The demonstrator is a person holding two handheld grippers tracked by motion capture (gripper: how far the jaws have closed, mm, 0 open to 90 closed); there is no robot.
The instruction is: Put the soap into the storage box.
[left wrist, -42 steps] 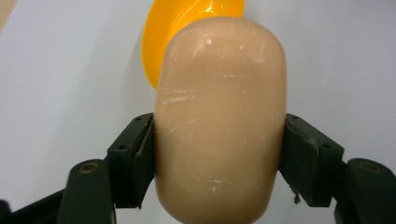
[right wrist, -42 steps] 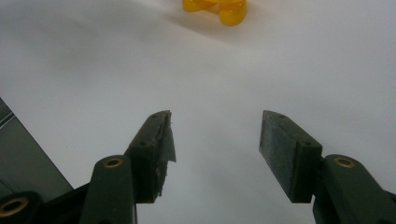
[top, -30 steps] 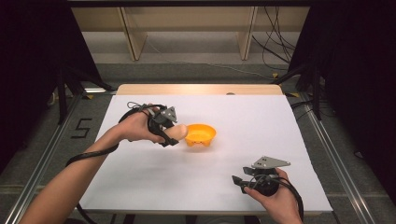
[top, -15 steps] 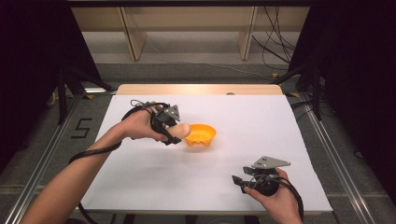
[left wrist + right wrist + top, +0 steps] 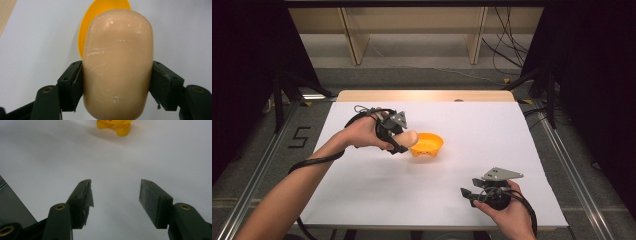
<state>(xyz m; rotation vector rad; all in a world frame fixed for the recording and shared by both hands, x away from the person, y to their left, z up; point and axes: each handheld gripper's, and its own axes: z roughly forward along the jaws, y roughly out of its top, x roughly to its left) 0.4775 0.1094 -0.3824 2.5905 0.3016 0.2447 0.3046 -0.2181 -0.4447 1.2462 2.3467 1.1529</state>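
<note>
left claw clamping tan block beside orange bowl, right claw wide near table's front edge

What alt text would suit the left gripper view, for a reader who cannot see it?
The left gripper holds a tan, rounded bar between its two black jaws, over a white table. Behind the bar, part of an orange bowl shows.

A lab: white-topped table, black curtains, floor cables.
</note>
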